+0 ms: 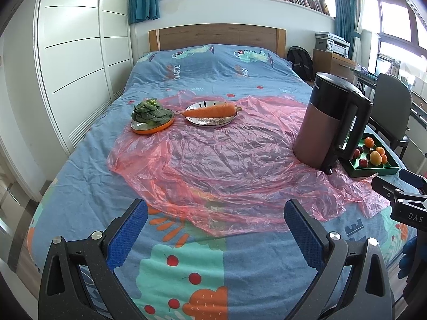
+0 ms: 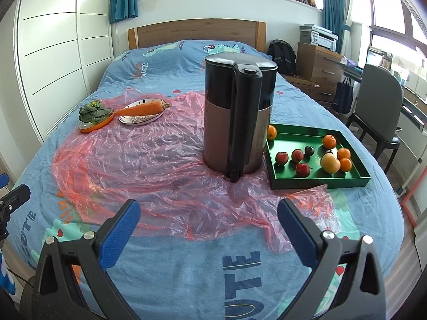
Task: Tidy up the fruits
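Looks like the start of the job: both tools hang over the near end of the bed, nothing picked yet. Left gripper [image 1: 215, 222] spread wide, empty; right gripper [image 2: 209, 222] same, spread and empty. Fruit sits in the green tray [image 2: 320, 180] on the right side of the bed, just beside the kettle [image 2: 238, 117]: small oranges, red fruits, one dark one, one larger yellow-orange fruit [image 2: 330, 163]; one orange [image 2: 271, 132] is at the tray's far left corner, partly behind the kettle, can't tell whether it's inside the rim. Far left: orange plate [image 1: 153, 128] holds a leafy green [image 1: 150, 113], patterned plate [image 1: 210, 121] holds a carrot [image 1: 210, 111]. Next move likely: right gripper reaches forward-right to the tray, clearing the kettle handle.
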`<state>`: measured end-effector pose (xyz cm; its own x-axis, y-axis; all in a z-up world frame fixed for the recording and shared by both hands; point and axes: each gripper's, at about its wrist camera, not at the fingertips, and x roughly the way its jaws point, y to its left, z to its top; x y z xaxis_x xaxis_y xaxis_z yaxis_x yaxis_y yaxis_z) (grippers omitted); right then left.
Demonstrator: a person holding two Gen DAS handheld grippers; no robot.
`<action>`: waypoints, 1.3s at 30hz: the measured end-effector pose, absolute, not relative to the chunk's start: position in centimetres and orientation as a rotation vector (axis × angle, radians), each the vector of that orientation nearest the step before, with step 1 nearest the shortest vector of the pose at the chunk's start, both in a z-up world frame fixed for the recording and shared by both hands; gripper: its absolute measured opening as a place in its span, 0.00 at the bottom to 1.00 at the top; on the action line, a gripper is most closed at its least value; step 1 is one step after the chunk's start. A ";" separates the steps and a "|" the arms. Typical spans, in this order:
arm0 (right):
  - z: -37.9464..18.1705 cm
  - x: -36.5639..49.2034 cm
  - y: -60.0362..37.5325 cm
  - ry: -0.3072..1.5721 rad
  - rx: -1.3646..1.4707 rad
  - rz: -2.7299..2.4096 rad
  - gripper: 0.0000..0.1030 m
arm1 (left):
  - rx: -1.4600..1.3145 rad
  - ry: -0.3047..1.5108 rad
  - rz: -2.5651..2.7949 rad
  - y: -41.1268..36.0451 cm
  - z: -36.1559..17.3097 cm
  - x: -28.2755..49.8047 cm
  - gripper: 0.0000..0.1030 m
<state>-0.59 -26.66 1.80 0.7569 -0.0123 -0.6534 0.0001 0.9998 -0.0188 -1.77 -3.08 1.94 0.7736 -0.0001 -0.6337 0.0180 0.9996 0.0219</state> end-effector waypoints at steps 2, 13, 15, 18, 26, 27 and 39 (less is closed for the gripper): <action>1.8 -0.6 -26.8 0.714 -0.017 -0.009 1.00 | 0.030 0.685 -0.010 -3.2 2.0 -1.7 0.98; 1.6 -0.6 -26.8 0.718 -0.018 -0.011 1.00 | 0.035 0.681 -0.026 -3.8 2.3 -1.7 0.98; 1.6 -0.6 -26.9 0.718 -0.017 -0.012 1.00 | 0.036 0.681 -0.030 -3.9 2.3 -1.6 0.98; 1.6 -0.7 -27.2 0.717 -0.016 -0.015 1.00 | 0.039 0.682 -0.036 -4.1 2.5 -1.6 0.97; 1.8 -0.5 -28.0 0.718 -0.025 -0.022 1.00 | 0.038 0.689 -0.041 -4.7 2.5 -1.3 0.98; 1.8 -0.5 -28.1 0.719 -0.025 -0.022 1.00 | 0.039 0.691 -0.043 -4.9 2.5 -1.3 0.98; 1.6 -0.3 -29.2 0.726 -0.025 -0.033 1.00 | 0.047 0.696 -0.063 -6.1 2.6 -0.7 0.97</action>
